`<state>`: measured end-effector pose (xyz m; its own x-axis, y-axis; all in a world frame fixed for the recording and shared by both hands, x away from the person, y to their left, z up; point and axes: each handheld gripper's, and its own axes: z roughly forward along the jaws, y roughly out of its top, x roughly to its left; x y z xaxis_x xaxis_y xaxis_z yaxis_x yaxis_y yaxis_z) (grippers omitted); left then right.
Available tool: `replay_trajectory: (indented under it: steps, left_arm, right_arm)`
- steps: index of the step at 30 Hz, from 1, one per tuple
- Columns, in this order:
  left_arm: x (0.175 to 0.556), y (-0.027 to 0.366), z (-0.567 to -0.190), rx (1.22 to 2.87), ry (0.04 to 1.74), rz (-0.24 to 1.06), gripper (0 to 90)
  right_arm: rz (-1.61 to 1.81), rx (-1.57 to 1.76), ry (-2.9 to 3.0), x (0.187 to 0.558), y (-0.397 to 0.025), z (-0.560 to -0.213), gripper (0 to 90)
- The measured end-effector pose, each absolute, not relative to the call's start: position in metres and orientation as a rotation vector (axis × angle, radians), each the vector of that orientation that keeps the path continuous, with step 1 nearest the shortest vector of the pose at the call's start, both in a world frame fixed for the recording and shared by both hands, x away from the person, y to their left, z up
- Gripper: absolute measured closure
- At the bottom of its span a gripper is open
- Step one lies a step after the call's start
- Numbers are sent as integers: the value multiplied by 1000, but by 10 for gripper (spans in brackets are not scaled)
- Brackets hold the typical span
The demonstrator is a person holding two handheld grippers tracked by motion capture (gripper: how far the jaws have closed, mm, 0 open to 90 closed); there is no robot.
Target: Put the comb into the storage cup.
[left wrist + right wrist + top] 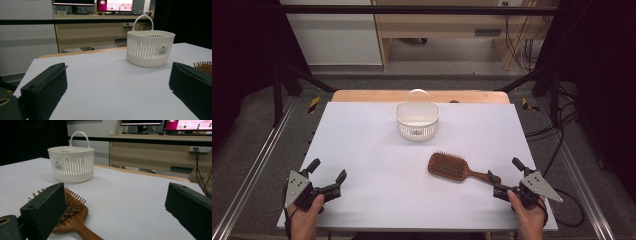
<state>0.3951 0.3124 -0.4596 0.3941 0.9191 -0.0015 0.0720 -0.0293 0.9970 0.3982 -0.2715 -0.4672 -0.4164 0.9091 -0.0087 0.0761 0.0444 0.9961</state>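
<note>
- Left gripper (328, 176): sits at the near-left corner of the desk (362, 150), jaws wide, holding nothing. Risk: it is well apart from the hairbrush, so it likely cannot steady the brush if it slides.
- Basket (417, 120): white, slotted, upright at the middle of the far edge, handle raised. Risk: it looks light and may tip or skid toward the far edge if the brush is dropped against its rim.
- Hairbrush (449, 166): wooden, bristles up, right of centre, handle pointing toward the near-right corner.
- Right gripper (507, 176): jaws wide, empty, one jaw just beside the handle tip. Risk: a closure on the tapered handle end may pivot the brush out of the grip.
- Surface: plain white sheet, smooth, over a wooden top.
- Room: grey floor, cables at right, wooden furniture and monitors beyond.
</note>
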Motion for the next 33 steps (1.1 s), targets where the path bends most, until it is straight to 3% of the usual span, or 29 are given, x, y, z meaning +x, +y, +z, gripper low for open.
replay_trajectory:
  steps: [25, 32, 33]
  left_arm:
    - [394, 315, -459, 1431, 965, 887, 21]
    - [394, 315, -460, 1433, 966, 887, 21]
    - [394, 315, -460, 1434, 967, 888, 22]
  right_arm:
    - [1429, 1060, 1609, 386, -266, -467, 65]
    - [1431, 1068, 1627, 386, -266, -466, 200]
    - [1424, 1073, 1635, 387, -266, -466, 267]
